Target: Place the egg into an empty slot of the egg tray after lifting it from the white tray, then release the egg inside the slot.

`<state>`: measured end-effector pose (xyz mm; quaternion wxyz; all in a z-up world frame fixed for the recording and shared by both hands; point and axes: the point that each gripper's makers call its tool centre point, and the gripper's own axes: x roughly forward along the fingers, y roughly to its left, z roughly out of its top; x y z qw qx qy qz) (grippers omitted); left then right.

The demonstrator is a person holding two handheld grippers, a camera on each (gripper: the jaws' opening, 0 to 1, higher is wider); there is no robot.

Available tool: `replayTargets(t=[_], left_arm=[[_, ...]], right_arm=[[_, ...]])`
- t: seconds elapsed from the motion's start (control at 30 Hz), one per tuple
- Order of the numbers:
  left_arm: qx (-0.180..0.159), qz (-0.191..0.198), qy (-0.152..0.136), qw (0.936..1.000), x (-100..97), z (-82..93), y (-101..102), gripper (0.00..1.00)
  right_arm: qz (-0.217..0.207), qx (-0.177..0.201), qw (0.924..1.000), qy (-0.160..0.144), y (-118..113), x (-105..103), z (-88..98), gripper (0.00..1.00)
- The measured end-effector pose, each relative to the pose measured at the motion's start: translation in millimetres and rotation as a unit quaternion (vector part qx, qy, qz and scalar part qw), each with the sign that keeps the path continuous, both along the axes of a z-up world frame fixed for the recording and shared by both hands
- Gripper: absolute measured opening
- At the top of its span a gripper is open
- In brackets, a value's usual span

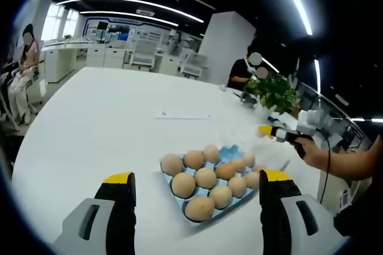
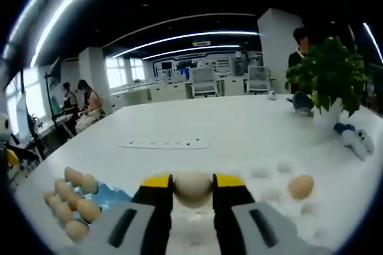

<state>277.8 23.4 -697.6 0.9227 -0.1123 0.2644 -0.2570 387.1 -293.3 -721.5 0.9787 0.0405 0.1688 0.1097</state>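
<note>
The right gripper (image 2: 192,190) pinches an egg (image 2: 192,188) by its sides, the left gripper (image 1: 196,178) gapes idle; a squeeze could crack it or slack drop it short of the egg tray (image 2: 106,196)

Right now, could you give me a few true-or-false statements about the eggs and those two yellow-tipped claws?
1. The right gripper holds an egg between its jaws. True.
2. The left gripper also holds an egg. False: its jaws stand open with nothing between them.
3. The blue egg tray holds several eggs. True.
4. The white tray has no eggs left. False: one brown egg sits on it.
5. A potted plant stands on the white table. True.
</note>
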Motion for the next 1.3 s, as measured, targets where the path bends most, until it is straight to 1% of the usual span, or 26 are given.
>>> replayTargets(t=[0.1,0.2,0.4,0.57,0.93,1.1,1.23,1.3], left_arm=[[0.0,0.002,0.0,1.0,-0.1,0.4,1.8,0.85],[0.0,0.004,-0.001,1.0,-0.3,0.6,2.7,0.85],[0.0,0.004,0.0,1.0,-1.5,-0.4,2.4,0.85],[0.0,0.005,0.0,1.0,-1.8,-0.4,3.6,0.85],[-0.002,0.007,-0.001,1.0,-1.3,-0.2,4.2,0.85],[-0.002,0.006,-0.001,1.0,-1.2,-0.1,3.6,0.85],[-0.001,0.006,-0.002,1.0,-1.3,-0.1,4.8,0.85],[0.0,0.007,-0.001,1.0,-1.5,-0.3,5.3,0.85]], right_arm=[[0.02,0.007,0.9998,0.003,15.7,-0.4,0.0,0.25],[0.033,0.005,0.9994,0.006,23.4,0.1,-3.2,0.25],[0.054,0.015,0.9984,0.013,42.0,0.4,-7.6,0.25],[0.077,0.018,0.9966,0.021,61.3,-1.1,-12.7,0.25],[0.127,0.024,0.991,0.034,99.6,-6.0,-18.7,0.25],[0.154,0.014,0.9874,0.034,120.8,-5.5,-19.8,0.25],[0.168,0.014,0.985,0.038,131.8,-4.4,-22.7,0.25],[0.174,0.015,0.9836,0.045,135.7,-4.9,-26.1,0.25]])
